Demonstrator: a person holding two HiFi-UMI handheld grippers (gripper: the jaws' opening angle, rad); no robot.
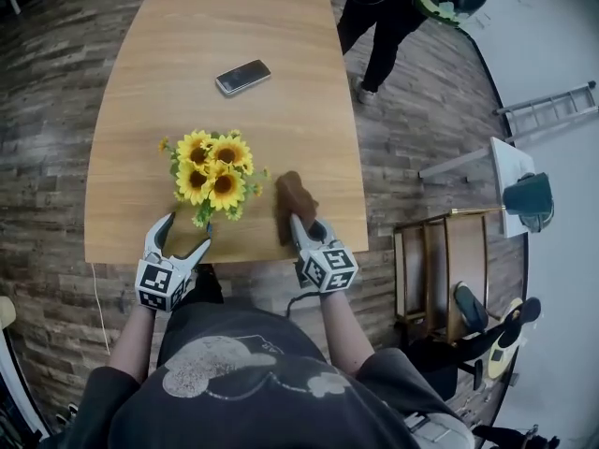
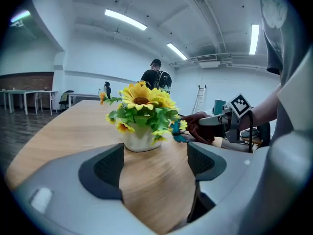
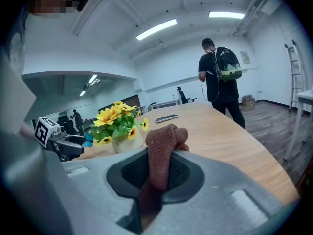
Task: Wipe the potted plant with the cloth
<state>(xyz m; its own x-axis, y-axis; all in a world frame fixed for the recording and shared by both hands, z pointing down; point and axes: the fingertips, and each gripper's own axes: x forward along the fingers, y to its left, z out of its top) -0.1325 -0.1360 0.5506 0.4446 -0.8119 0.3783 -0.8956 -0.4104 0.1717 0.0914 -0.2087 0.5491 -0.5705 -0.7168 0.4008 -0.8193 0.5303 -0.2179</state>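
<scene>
Left tool point(image 1: 187, 232): one; jaws released, standing well apart, nothing between the pads but bare bench point(image 1: 281, 45). It sits at the near left of the potted plant point(image 1: 213, 174), aimed at it and tipped slightly downward, not touching it. Right tool point(image 1: 301, 224): one; jaws clenched on the cloth point(image 1: 292, 199), which is pinched in a vertical fold between the pads, its bunched top rising above and beyond the tips. This tool sits near the bench's near edge, to the right of the plant, also tipped slightly downward. Both forearms reach forward from the near edge, one either side of the plant. Cloth: one, brown, knitted look; it is near the plant's right side but apart from it, and whether it rests on the bench cannot be told. Potted plant: one, on the near half of the bench; a white pot point(image 2: 139, 141), green leaves, four large yellow sunflower heads with smaller ones at the edges. Phone point(image 1: 242, 77): one, flat on the bench, farther off than the plant. Bench: one, wooden. Person point(image 1: 384, 17): one, standing at the far right beyond the bench, carrying a backpack.
</scene>
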